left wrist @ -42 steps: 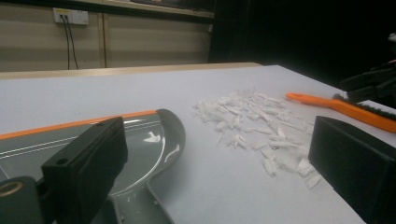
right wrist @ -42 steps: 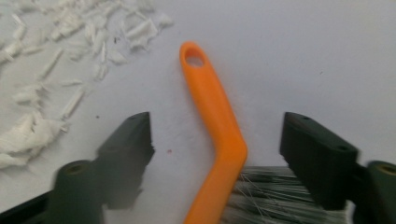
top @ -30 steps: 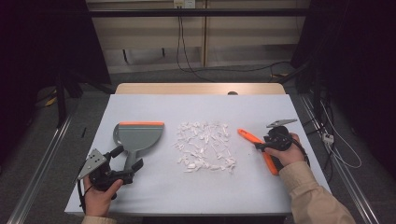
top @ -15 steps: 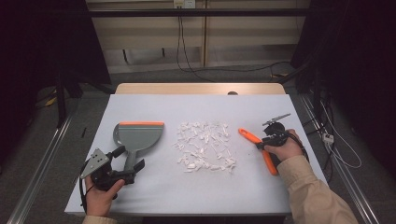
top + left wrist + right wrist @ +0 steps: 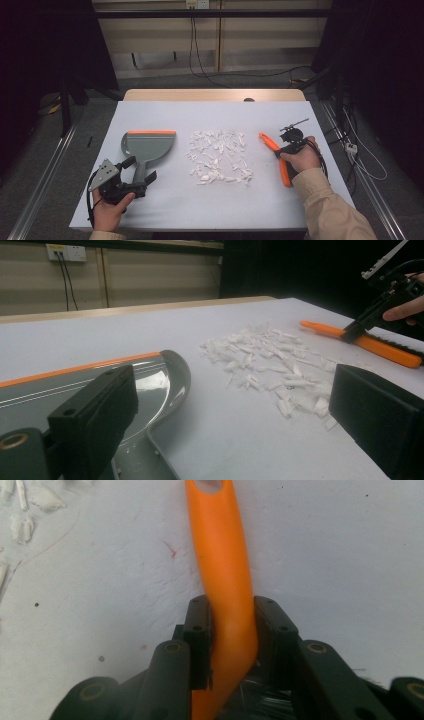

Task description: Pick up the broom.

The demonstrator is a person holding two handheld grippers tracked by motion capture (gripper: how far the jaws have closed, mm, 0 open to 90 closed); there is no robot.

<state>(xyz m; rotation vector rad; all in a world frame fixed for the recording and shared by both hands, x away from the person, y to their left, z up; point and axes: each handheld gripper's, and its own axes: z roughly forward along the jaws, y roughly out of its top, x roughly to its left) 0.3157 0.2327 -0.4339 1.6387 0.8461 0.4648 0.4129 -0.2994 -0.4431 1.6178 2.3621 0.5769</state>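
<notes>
Now the orange brush (image 5: pixel 227 580) sits squeezed between the right gripper's (image 5: pixel 231 630) two black jaws, which have just been closing and press on its handle from both sides; the handle runs ahead of the jaws, flat on the white table (image 5: pixel 210 210). Beside that gripper, toward the other hand, lies the heap of white scraps (image 5: pixel 219 155). Beyond the heap, the left gripper (image 5: pixel 137 175) rests with its jaws spread wide, nothing pinched, and the grey dustpan (image 5: pixel 145 147) lies right under and ahead of them, orange edge pointing away.
</notes>
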